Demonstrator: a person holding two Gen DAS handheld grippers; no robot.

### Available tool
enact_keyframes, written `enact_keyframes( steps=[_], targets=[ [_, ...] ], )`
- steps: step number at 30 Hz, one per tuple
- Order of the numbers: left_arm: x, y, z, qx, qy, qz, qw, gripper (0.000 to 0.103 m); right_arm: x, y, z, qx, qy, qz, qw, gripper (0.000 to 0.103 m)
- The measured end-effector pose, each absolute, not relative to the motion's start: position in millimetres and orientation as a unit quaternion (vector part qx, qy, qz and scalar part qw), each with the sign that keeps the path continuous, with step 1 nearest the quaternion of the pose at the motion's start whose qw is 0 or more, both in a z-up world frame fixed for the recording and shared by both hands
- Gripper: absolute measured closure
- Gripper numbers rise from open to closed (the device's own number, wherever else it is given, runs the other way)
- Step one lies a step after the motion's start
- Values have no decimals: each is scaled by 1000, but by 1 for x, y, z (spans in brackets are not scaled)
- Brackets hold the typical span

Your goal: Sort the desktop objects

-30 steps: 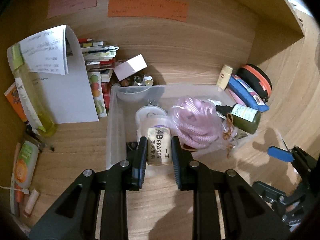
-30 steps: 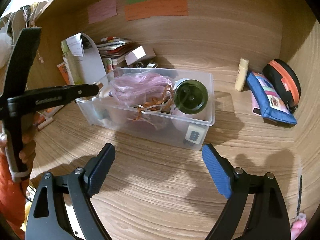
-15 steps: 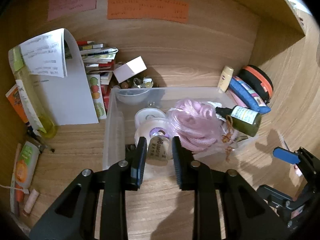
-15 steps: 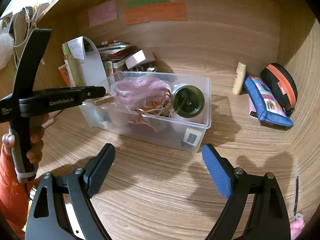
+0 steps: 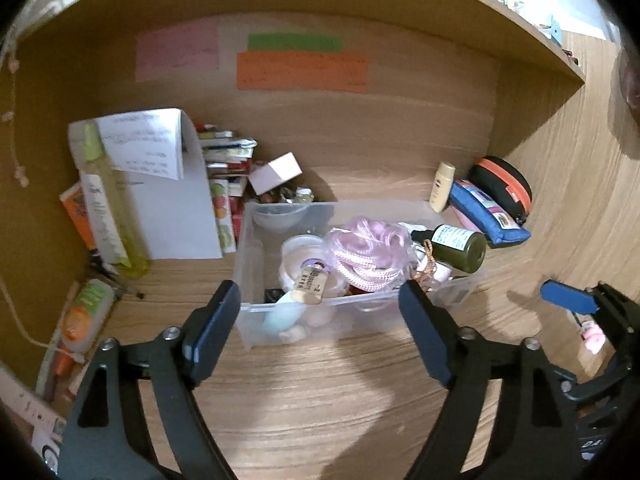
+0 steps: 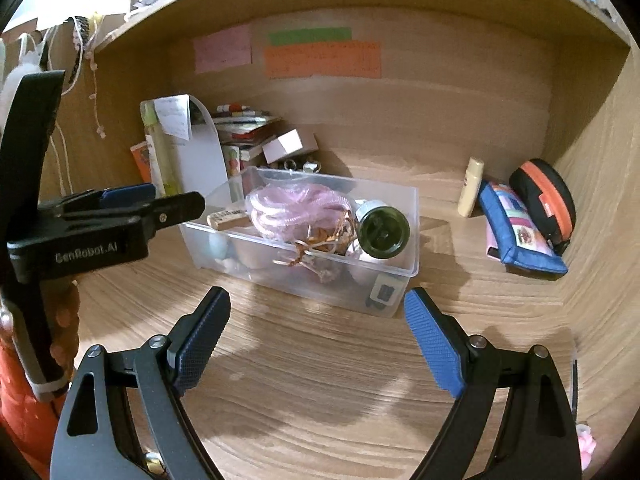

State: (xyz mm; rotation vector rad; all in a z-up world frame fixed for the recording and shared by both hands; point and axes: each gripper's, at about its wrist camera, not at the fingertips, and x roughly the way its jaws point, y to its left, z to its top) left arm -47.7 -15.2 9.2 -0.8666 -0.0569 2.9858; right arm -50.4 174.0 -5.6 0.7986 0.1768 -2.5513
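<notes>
A clear plastic bin stands on the wooden desk. In it lie a beige 4B eraser, a pink rope bundle, a dark green bottle and round white tins. My left gripper is open and empty, just in front of the bin's near wall. My right gripper is open and empty, in front of the bin. The eraser rests at the bin's left end, next to the left gripper's fingers.
A blue pouch, a black and orange case and a beige tube lie at the right. Books, a white box, a curled paper sheet and a yellow bottle crowd the back left. An orange tube lies at the left edge.
My left gripper opened and let go of the eraser, which now lies in the bin. The left gripper pulled back from the bin. The right gripper stayed open and drew back slightly.
</notes>
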Motion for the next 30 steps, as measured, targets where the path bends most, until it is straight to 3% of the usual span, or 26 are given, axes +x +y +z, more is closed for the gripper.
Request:
enact_keyframes(
  steps=[1, 4, 16, 30],
  targets=[
    [-44, -15, 9, -275, -17, 961, 10, 11, -47, 174, -4, 286, 65, -929, 226, 10],
    [-31, -12, 8, -264, -11, 965, -8, 9, -38, 178, 2, 267, 63, -936, 219, 1],
    [-11, -7, -9, -262, -36, 964, -39, 8, -19, 192, 6, 248, 46, -947, 200, 0],
    [-10, 13, -28, -274, -11, 961, -44, 8, -21, 198, -5, 253, 45, -948, 186, 0]
  ],
)
